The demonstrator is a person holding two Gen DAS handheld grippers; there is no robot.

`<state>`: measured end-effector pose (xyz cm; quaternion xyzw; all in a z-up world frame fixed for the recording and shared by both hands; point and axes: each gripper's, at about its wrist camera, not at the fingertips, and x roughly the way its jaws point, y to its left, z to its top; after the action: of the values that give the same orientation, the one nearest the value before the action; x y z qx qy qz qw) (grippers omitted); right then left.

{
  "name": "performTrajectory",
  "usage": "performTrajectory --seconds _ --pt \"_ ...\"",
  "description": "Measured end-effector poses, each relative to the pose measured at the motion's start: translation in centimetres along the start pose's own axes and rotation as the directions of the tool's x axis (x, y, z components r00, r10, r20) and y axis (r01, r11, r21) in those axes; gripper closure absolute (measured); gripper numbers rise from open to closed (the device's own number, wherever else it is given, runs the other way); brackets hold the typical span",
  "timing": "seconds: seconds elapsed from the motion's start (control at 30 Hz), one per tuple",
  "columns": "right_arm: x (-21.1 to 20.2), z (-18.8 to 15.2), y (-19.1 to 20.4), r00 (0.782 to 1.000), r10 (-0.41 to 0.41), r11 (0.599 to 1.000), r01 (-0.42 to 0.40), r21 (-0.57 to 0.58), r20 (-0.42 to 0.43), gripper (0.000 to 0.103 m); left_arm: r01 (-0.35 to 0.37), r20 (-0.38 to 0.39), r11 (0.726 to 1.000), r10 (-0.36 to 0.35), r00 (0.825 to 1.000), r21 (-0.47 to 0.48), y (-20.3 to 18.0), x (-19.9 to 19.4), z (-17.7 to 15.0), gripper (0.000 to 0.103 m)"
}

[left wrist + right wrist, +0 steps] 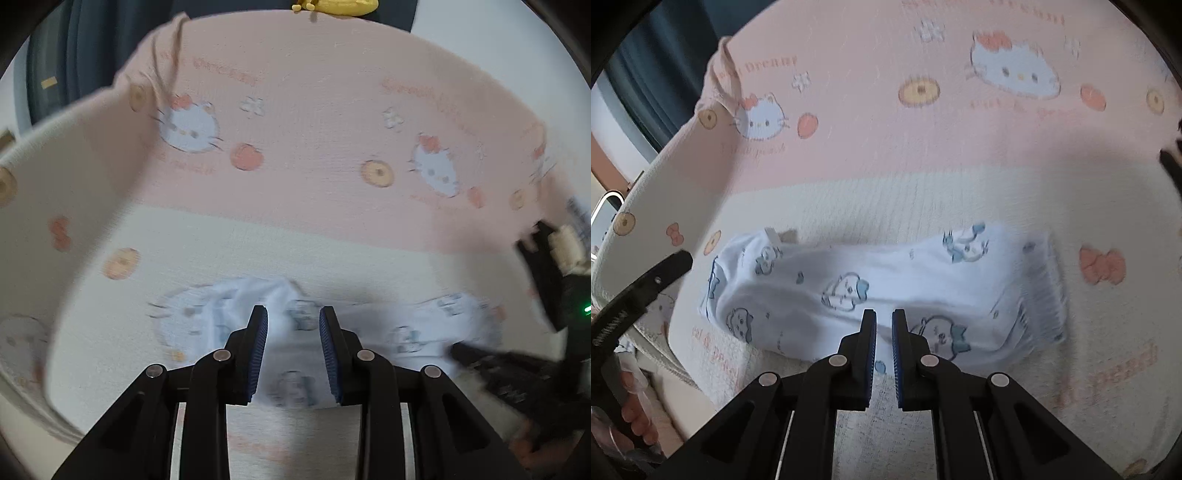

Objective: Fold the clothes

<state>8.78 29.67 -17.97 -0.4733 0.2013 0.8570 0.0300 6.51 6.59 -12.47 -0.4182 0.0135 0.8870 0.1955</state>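
A white garment (886, 273) with blue cartoon prints lies folded into a long band across the cream part of the bed sheet (923, 129). My right gripper (884, 317) hovers over its near edge, jaws shut with only a slit and nothing between them. In the left wrist view the same garment (243, 295) is blurred beyond my left gripper (293, 314), whose jaws stand open above it without pressing on the cloth. The right gripper's black body (554, 280) shows at the right edge. Part of the left gripper (646, 284) shows at the left of the right wrist view.
The pink and cream cartoon-cat sheet (314, 129) covers the whole bed; its edge drops off at the left (646, 184). A dark curtain (92, 44) and a yellow object (340, 5) lie beyond the far side. A hand (631, 417) is at lower left.
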Motion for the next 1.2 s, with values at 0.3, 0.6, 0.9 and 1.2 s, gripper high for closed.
performTrajectory --seconds 0.3,0.6,0.9,1.2 --pt "2.1 -1.7 -1.7 0.991 0.026 0.997 -0.016 0.079 -0.129 0.097 0.189 -0.178 0.978 -0.202 0.963 -0.090 -2.9 5.6 -2.2 0.077" --pt "1.3 -2.3 -1.4 0.990 0.020 0.998 -0.011 0.064 -0.141 0.097 0.098 -0.242 0.990 -0.072 0.968 0.099 -4.6 7.5 -5.2 0.077" --pt "-0.2 -2.2 -2.3 0.994 0.013 0.996 -0.003 0.087 -0.113 0.096 0.119 -0.246 0.987 -0.091 0.965 0.103 -2.9 6.6 -5.8 0.077" --pt "-4.9 -2.8 -5.9 0.995 0.068 0.972 -0.083 0.219 0.079 0.044 0.241 -0.127 0.943 -0.275 0.953 -0.232 3.2 4.0 -4.1 0.043"
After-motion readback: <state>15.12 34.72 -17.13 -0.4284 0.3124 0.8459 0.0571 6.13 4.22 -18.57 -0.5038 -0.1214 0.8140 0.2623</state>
